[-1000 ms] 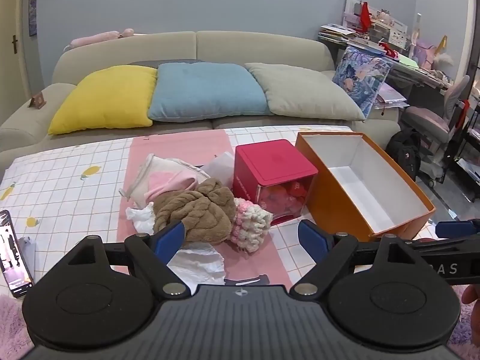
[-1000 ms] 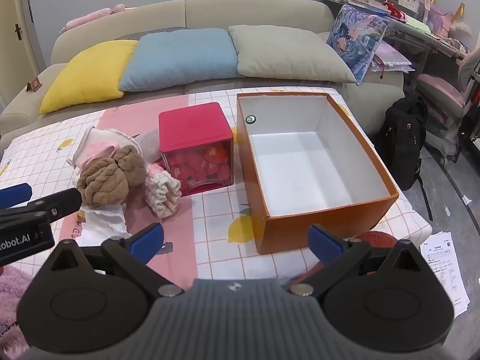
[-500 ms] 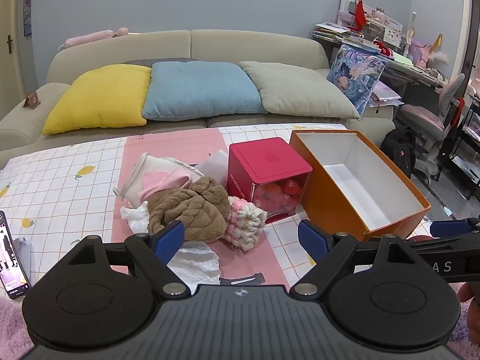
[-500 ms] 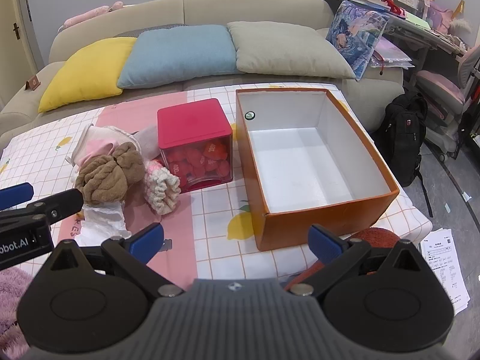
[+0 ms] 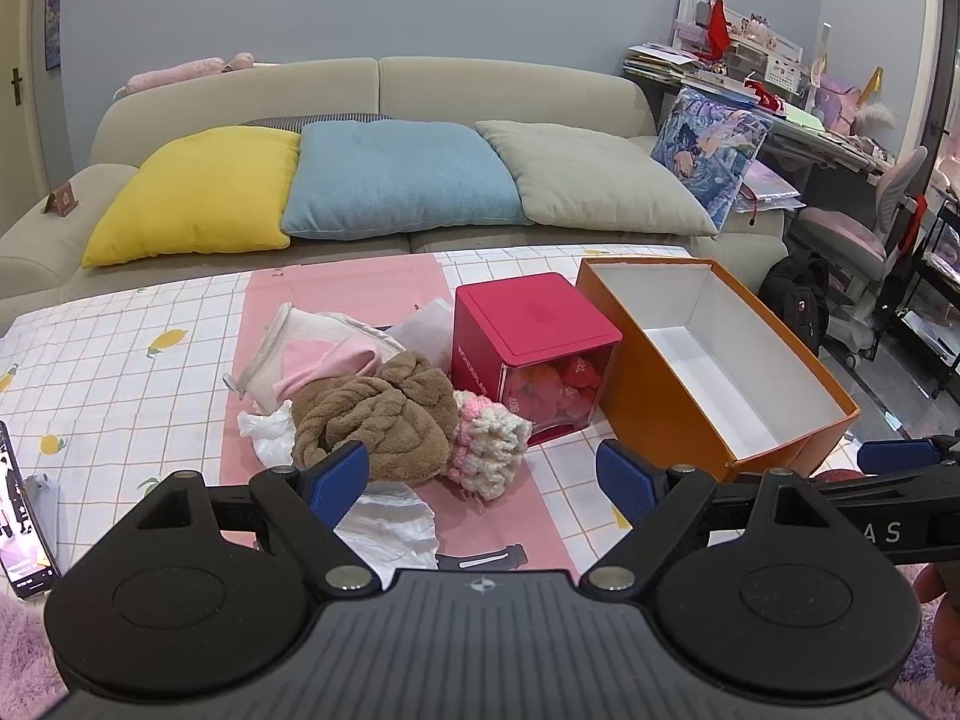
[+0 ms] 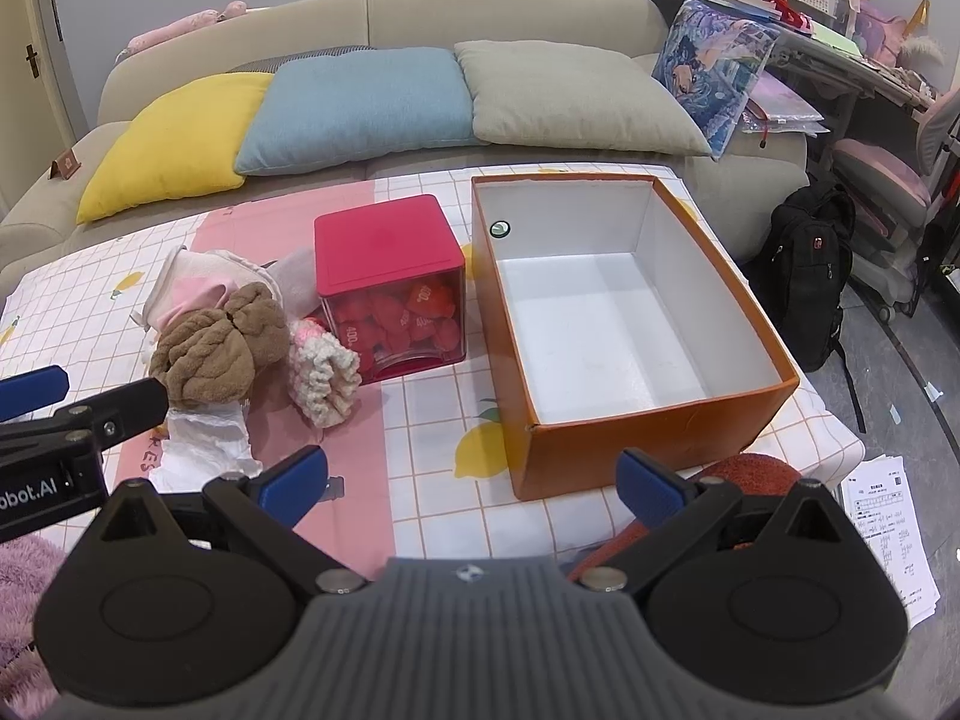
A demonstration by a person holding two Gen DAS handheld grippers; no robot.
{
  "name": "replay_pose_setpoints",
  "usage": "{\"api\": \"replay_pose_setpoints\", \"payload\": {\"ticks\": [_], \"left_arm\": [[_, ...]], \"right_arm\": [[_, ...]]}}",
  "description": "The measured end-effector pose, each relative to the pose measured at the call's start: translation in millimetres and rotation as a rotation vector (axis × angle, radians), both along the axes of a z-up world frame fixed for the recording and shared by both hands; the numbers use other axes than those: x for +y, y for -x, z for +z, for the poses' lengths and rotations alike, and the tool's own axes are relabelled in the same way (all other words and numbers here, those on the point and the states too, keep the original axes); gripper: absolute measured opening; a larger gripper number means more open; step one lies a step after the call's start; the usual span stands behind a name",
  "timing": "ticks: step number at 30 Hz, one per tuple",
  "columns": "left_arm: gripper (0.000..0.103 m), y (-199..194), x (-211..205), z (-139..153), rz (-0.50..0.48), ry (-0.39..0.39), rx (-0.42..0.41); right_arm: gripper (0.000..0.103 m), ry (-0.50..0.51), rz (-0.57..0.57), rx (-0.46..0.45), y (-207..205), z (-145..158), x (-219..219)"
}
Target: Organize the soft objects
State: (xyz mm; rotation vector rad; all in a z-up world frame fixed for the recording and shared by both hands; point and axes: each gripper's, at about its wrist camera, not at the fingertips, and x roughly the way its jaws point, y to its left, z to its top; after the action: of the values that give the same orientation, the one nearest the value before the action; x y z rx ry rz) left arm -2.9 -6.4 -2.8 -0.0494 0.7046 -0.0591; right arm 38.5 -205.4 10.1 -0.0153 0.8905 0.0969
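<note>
The orange box point(image 6: 654, 420) stands open-topped with a bare white floor, so entry from above is free. Its near wall rises between the right gripper point(image 6: 474, 477) and that floor. The red cube point(image 6: 390, 282) stands just left of the box with only a narrow gap. The soft pile point(image 5: 384, 420), brown, pink and white, is touching the cube's left and near sides. A strip of bare cloth point(image 6: 432, 420) lies near the box, right of the pile. Both grippers hang with fingers spread wide, nothing between them; the left gripper point(image 5: 483, 474) faces the pile.
</note>
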Motion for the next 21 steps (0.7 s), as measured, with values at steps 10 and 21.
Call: {"api": "replay_pose_setpoints", "payload": {"ticks": [10, 21], "left_arm": [[0.1, -1.1, 1.4, 0.6, -0.001, 0.001, 0.002], [0.1, -0.4, 0.3, 1.2, -0.002, 0.001, 0.003]], "right_arm": [[0.1, 0.0, 0.0, 0.0, -0.9, -0.1, 0.2], [0.1, -0.001, -0.002, 0.004, -1.1, -0.7, -0.2]]}}
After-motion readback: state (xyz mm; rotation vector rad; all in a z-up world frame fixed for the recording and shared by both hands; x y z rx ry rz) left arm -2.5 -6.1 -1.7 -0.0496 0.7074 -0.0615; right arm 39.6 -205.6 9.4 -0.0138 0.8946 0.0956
